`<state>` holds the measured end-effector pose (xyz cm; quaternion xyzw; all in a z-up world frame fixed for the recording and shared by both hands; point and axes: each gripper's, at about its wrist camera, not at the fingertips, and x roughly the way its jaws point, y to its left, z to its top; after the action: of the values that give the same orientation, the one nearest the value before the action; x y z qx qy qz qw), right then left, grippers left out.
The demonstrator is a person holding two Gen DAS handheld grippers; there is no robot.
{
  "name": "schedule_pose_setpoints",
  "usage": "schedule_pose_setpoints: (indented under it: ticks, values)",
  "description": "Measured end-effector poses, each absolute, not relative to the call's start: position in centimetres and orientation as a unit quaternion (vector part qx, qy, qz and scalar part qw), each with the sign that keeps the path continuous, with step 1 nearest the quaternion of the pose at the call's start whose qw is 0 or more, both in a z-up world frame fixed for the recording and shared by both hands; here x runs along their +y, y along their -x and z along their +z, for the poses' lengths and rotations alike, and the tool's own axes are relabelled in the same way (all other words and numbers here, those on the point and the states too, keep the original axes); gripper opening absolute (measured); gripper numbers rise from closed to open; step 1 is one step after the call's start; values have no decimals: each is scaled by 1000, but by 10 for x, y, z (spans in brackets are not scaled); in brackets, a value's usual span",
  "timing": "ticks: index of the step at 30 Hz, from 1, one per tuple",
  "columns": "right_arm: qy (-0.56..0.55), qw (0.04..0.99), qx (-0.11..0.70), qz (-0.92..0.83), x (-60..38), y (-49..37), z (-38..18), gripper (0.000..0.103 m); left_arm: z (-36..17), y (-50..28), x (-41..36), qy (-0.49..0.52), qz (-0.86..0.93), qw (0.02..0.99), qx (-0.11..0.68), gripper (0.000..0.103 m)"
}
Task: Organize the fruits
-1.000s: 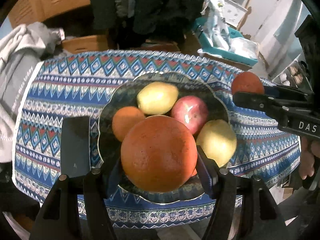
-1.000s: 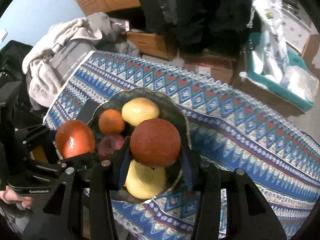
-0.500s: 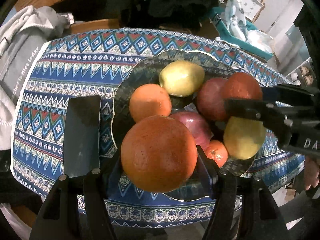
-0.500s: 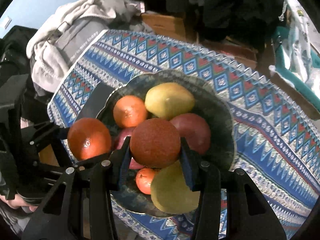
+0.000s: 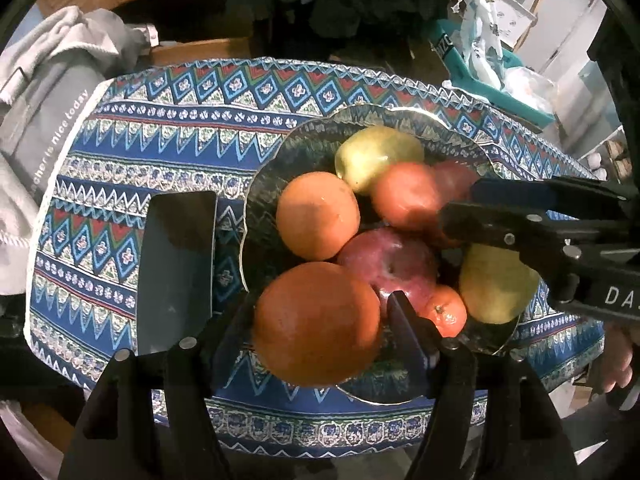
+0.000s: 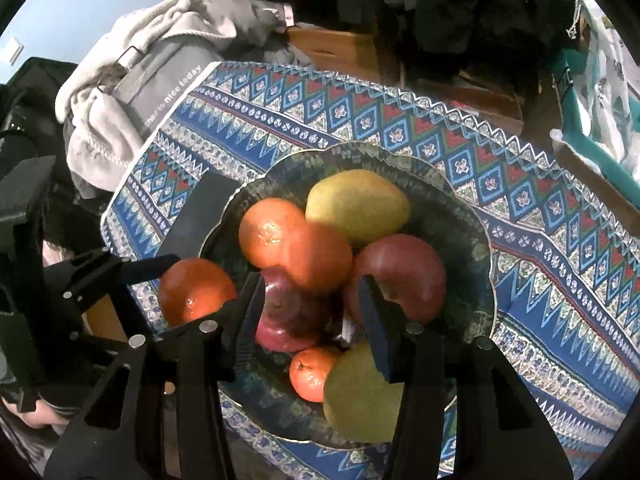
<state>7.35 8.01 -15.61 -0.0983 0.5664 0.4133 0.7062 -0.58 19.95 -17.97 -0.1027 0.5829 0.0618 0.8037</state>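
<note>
Left gripper [image 5: 320, 320] points steeply down over the near rim of the dark scalloped glass bowl [image 5: 264, 200], which sits on a table under a blue patterned tablecloth [image 5: 168, 120]. A large orange [image 5: 316, 322] sits between its jaws, which are opening; the right pad stands just clear of the fruit, while contact on the left pad cannot be judged. Directly beyond this gripper's fingertips lie a red apple [image 5: 388, 268], a second orange [image 5: 318, 216] and, farther off, a yellow-green pear [image 5: 376, 156]. A small tangerine [image 5: 446, 312] and another pear [image 5: 496, 288] lie to its right. A dark flat rectangular object [image 5: 176, 264] lies on the cloth to its left, beside the bowl. Right gripper [image 6: 308, 300] is also over the bowl with jaws opening; a blurred orange-red fruit [image 6: 320, 256] lies just past its fingertips, touched by neither pad. A dark red apple [image 6: 404, 272] sits beyond its right finger, the first red apple beneath its tips. Grey clothing [image 6: 152, 76] is heaped past the table's far left edge.
</note>
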Motion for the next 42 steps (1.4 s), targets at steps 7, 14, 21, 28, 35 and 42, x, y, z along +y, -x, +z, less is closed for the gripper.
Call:
schedule_pose_setpoints:
  ticks: [7, 14, 21, 28, 35, 42]
  values:
    - [104, 718, 554, 408, 72, -71, -142, 54, -165, 7, 190, 86, 57, 816, 568, 74]
    - [108, 747, 528, 389, 54, -68, -113, 65, -142, 12, 179, 76, 49, 831, 549, 78]
    - [95, 778, 505, 361, 26, -70, -84, 74, -120, 17, 171, 75, 46, 841, 535, 82]
    - [92, 802, 476, 348, 3, -62, -56, 78, -95, 23, 162, 63, 49, 858, 507, 85]
    - [95, 819, 456, 333, -14, -54, -37, 78, -70, 28, 156, 51, 62, 869, 488, 87]
    - [100, 840, 424, 323, -28, -42, -13, 79, -46, 36, 144, 34, 74, 881, 466, 90]
